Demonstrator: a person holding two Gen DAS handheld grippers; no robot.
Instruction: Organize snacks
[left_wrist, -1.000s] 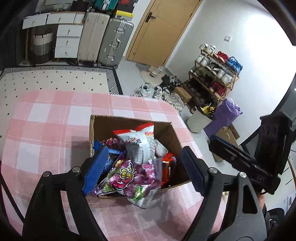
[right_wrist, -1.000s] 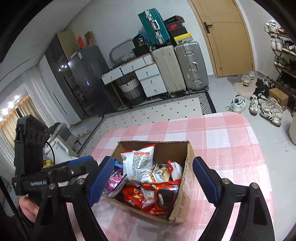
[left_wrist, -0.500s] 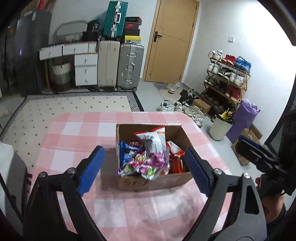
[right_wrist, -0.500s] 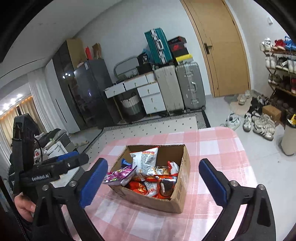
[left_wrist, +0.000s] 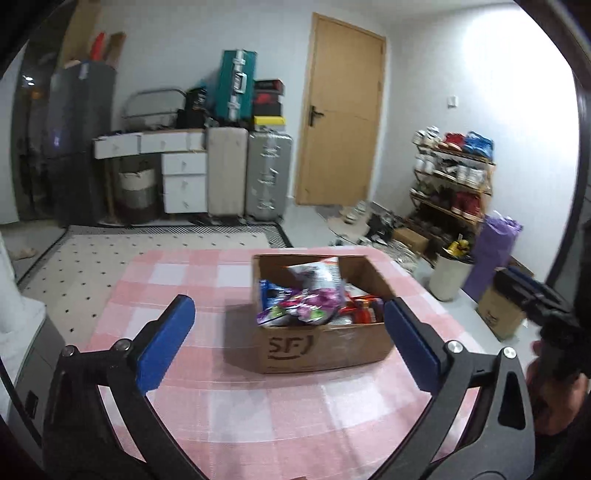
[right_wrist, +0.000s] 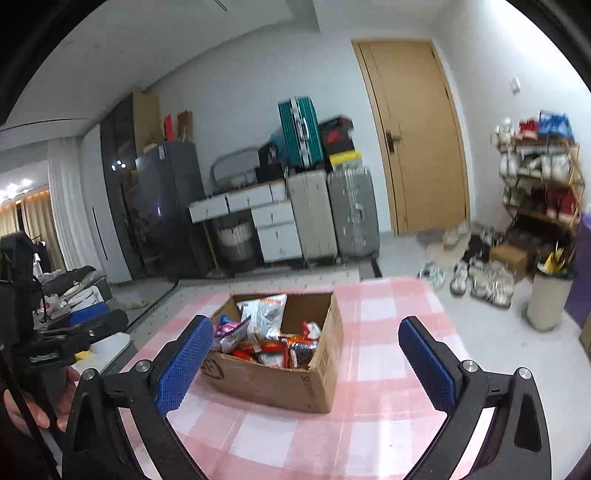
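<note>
The cardboard box (left_wrist: 325, 325) stood on the pink checked tablecloth (left_wrist: 258, 417), toward the table's far right part in the left wrist view. It was filled with snack packets: a white bag (left_wrist: 319, 275) upright near the back wall, a purple packet (left_wrist: 306, 308) lying over the near rim, and red packets (right_wrist: 273, 349) heaped on the right side. No snack lay on the cloth outside the box.

The left gripper (left_wrist: 291, 334) had its blue pads spread wide and held nothing. The right gripper (right_wrist: 304, 363) was likewise spread wide and empty. Both stood back from the box, on its near side, without touching it.

Judged from this layout, the packing appeared finished or nearly so. The following risks applied:

- The purple packet overhung the rim. A push against the box could tip it onto the cloth.
- The contents were piled loosely above the wall height. A grip on one packet could drag its neighbours out.
- The packets were thin and slick. A pinch near an edge could slip or crush the contents.
- The box sat near the right table edge. A sideways shove could carry it toward the floor.
</note>
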